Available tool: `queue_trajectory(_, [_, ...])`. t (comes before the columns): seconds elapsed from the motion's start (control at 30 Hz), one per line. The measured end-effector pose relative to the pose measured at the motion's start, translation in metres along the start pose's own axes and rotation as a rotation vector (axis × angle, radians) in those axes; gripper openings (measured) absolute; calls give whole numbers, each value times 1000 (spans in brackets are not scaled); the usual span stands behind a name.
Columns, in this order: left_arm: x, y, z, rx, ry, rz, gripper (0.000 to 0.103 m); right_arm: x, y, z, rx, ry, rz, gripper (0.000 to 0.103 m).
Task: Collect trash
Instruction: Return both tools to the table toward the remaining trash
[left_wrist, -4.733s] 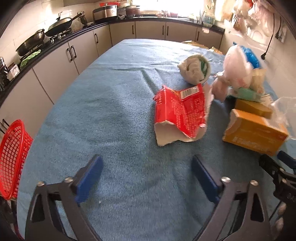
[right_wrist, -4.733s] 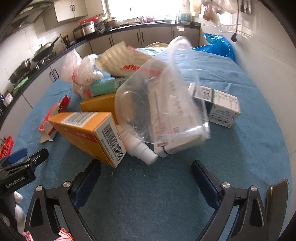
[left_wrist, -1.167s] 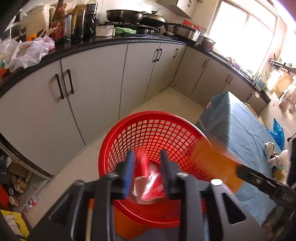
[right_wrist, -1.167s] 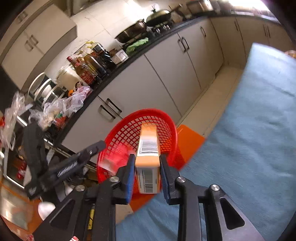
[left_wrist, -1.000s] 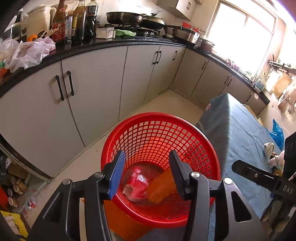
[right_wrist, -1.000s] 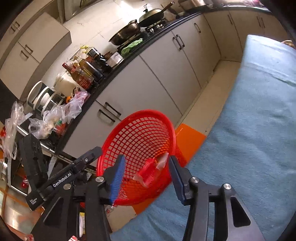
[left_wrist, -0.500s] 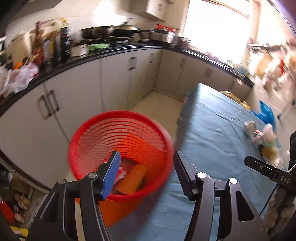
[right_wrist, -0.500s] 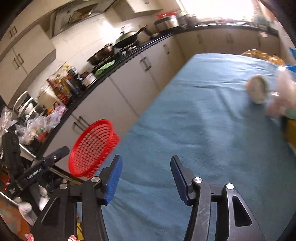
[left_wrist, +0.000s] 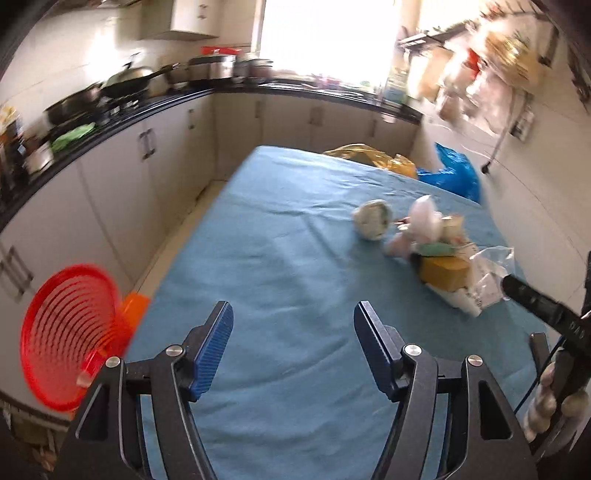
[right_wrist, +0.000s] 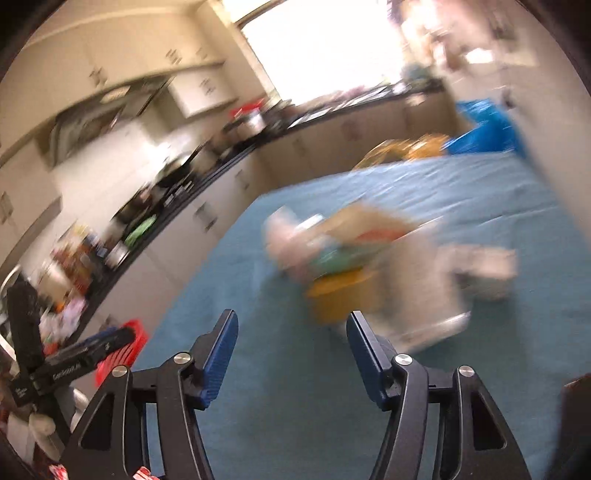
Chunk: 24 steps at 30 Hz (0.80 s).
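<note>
My left gripper (left_wrist: 293, 350) is open and empty above the near part of the blue-covered table (left_wrist: 288, 266). A trash pile lies far right on the table: a crumpled paper ball (left_wrist: 372, 223), white plastic bags (left_wrist: 424, 221), an orange box (left_wrist: 445, 272) and a clear plastic bag (left_wrist: 489, 275). The red mesh basket (left_wrist: 68, 336) stands on the floor at lower left. My right gripper (right_wrist: 291, 349) is open and empty; its view is blurred, with the orange box (right_wrist: 338, 295) and the pile just ahead. The right gripper's body (left_wrist: 543, 314) shows at the left view's right edge.
Kitchen cabinets and a black counter with pans (left_wrist: 125, 88) run along the left and back. A yellow bag (left_wrist: 373, 157) and a blue bag (left_wrist: 456, 175) lie at the table's far end. The basket (right_wrist: 123, 349) and left gripper body (right_wrist: 70, 363) show lower left in the right view.
Both grippers dropped the red wrapper and the orange box into the red basket, opened, and swung away from it back toward the table and the trash pile.
</note>
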<state>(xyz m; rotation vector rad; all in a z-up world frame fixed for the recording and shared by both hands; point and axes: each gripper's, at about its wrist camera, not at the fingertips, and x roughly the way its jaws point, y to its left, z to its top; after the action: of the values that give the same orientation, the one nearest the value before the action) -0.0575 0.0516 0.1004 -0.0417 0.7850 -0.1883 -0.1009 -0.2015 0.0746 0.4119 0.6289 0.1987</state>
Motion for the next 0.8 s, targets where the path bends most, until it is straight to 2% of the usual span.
queue_trajectory(0.17, [32,-43,27,23,25,-67,67,-11,-36,10,31,-83,-136,68])
queue_trajectory(0.33, [66,-70,56,22,52,-133,68,-5,-56,9,94,-75,-125,68])
queue_trajectory(0.5, [103,-98,79,39,89,-190,69,-3,-58,8,63,-84,-141,68])
queue_trajectory(0.6, [123,-118,86,78,116,-218,71,0,-55,6,42,-92,-163,62])
queue_trajectory(0.8, [150,-142,84,129,159,-204,71,10,-58,6,30,-87,-174,49])
